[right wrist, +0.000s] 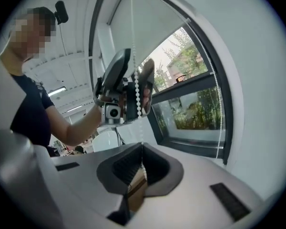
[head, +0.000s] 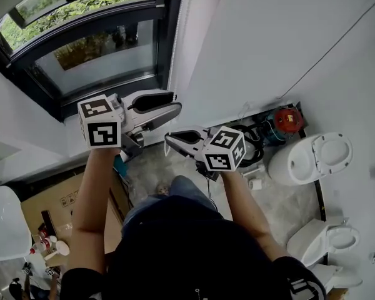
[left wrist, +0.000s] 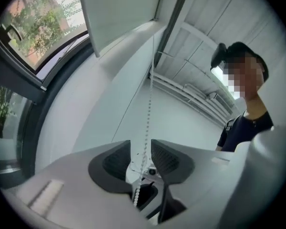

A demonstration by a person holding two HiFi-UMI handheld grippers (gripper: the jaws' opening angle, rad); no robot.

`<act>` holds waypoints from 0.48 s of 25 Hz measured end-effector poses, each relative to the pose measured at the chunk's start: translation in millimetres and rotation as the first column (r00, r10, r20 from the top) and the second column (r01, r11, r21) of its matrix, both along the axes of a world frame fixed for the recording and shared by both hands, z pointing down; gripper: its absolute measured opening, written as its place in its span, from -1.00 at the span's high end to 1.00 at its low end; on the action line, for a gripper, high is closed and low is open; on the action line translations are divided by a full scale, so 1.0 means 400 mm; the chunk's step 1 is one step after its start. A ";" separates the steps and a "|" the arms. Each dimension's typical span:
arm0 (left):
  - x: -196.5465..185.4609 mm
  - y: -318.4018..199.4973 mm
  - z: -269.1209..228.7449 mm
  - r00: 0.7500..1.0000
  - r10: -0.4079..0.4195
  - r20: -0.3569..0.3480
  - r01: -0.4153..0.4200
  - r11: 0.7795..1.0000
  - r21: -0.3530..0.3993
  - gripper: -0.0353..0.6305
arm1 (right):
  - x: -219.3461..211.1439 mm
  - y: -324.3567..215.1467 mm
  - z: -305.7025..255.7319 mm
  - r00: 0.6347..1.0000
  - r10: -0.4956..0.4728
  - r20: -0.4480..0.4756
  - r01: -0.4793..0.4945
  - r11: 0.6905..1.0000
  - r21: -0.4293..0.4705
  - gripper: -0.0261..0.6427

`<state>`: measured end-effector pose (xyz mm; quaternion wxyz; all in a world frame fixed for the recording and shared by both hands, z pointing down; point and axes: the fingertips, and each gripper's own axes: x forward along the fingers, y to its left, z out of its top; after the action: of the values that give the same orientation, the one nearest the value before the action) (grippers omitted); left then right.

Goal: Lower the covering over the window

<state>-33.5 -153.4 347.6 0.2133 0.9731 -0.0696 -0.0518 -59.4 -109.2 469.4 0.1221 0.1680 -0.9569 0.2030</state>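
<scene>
White blind: part-way down; covers top of dark-framed window; lower glass bare, greenery beyond; at 1 o'clock in right gripper view
Chain: white beads; runs up towards 12 o'clock beside blind's edge; threads both grippers
Left gripper: jaws apart; chain in the gap, daylight on either side; grips nothing; higher of the two
Right gripper: jaws pinched together on chain; at 6 o'clock below left gripper
Head view: window at 11 o'clock; grippers near centre, tips turned towards each other, near but apart; toilets at 3 and 5 o'clock on floor
</scene>
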 end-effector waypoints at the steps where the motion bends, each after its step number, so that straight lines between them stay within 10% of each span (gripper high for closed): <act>1: 0.005 -0.002 -0.018 0.999 0.018 -0.027 -0.019 1.000 -0.020 0.50 | 0.001 0.003 0.001 1.000 -0.001 -0.003 0.001 1.000 0.000 0.89; 12: 0.020 0.006 -0.063 0.994 0.110 -0.014 -0.111 0.993 -0.027 0.83 | 0.008 -0.005 0.013 1.000 0.015 -0.026 -0.015 1.000 -0.020 0.89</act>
<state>-25.5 -150.9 322.5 0.2297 0.9721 -0.0151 -0.0449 -56.2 -111.1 474.7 0.1345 0.1764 -0.9519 0.2113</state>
